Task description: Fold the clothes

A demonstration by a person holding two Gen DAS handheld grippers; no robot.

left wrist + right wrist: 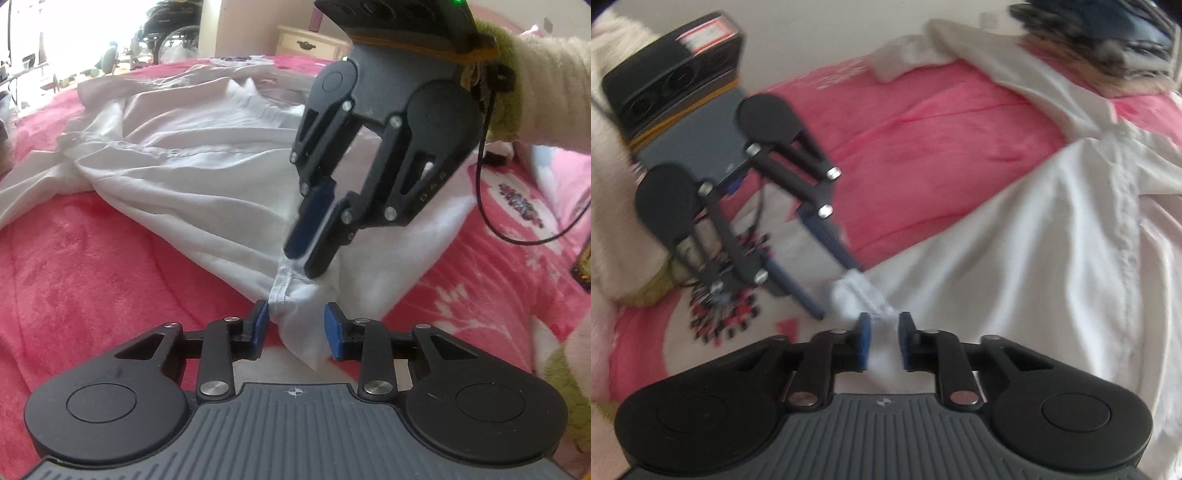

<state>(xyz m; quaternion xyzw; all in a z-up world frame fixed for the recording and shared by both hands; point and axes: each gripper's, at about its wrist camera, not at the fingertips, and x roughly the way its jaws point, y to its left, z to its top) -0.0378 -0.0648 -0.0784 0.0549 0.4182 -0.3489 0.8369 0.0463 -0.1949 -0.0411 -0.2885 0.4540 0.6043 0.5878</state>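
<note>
1. White shirt [192,173] spread crumpled on pink blanket [92,258], one corner bunched near both tools.
2. Right gripper [314,243] pinched onto that corner's hem.
3. Left gripper [295,328] parted around the same corner, apparently not yet pressing; view blurred.
4. Step in hand: securing the corner. Next, likely: close left, draw the edge taut.

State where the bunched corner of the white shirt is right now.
In the left wrist view the shirt corner sits low at centre on the pink blanket, between the left tool's pads and pinched just above by the right tool.
</note>
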